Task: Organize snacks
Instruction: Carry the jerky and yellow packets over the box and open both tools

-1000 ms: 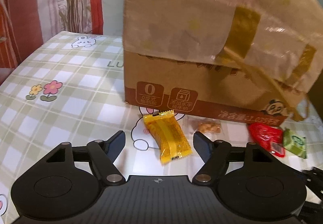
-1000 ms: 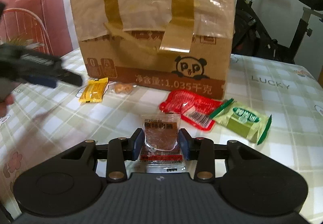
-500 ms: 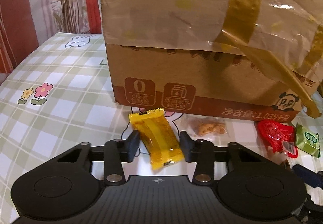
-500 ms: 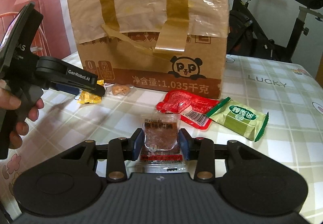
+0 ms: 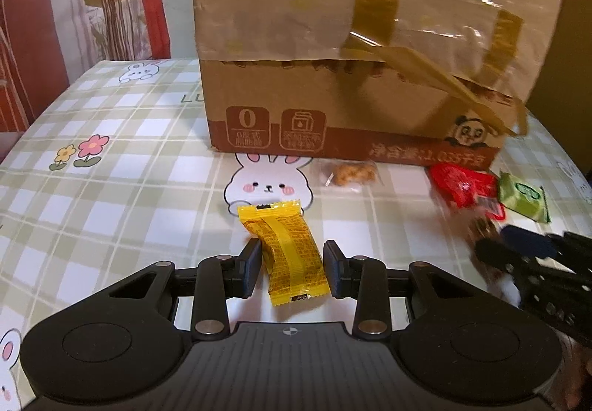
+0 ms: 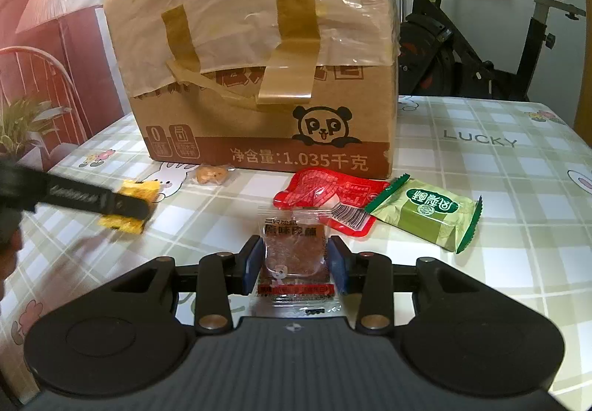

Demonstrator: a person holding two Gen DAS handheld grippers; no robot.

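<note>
Since a second ago the left gripper [image 5: 292,268] has closed on the yellow packet [image 5: 285,248], pulling it back from the cardboard box [image 5: 355,52] ahead. The right gripper [image 6: 296,263] stays clamped on the clear jerky packet [image 6: 294,257]; beyond its right finger lie the red packet [image 6: 318,196] and the green packet [image 6: 425,213].

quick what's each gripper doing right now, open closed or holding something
left gripper: closed on the yellow snack packet.
right gripper: closed on the clear meat jerky packet.
</note>
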